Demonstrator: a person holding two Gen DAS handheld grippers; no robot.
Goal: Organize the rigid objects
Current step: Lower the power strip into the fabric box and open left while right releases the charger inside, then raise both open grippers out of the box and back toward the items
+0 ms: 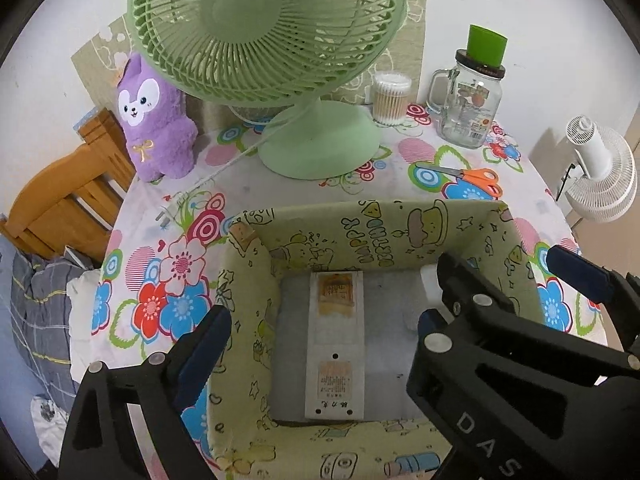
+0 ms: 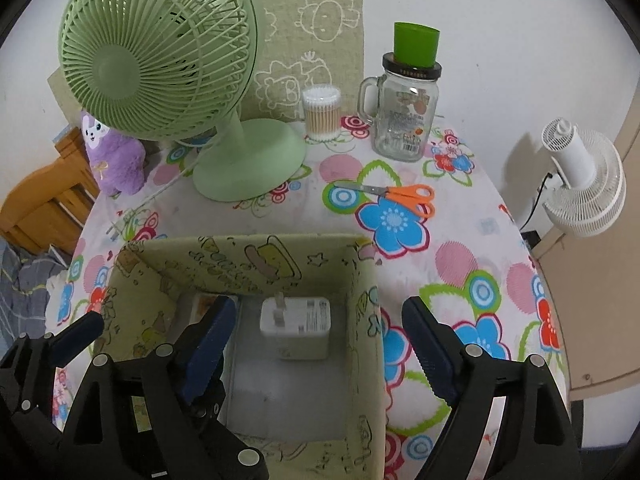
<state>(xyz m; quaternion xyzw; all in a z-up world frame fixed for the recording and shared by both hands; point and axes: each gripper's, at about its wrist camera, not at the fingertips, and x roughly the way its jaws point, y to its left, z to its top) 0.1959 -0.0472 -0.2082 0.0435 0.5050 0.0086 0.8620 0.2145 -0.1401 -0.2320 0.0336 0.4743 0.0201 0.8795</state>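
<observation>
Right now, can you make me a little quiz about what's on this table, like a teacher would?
1. True or false: the green cup stands on top of the glass jar.
2. What lies in the box beside the flat white card? A) orange scissors B) white charger C) cotton swabs
3. What colour is the plush toy?

Key:
1. True.
2. B, the white charger. The scissors lie on the tablecloth.
3. Purple.
</observation>
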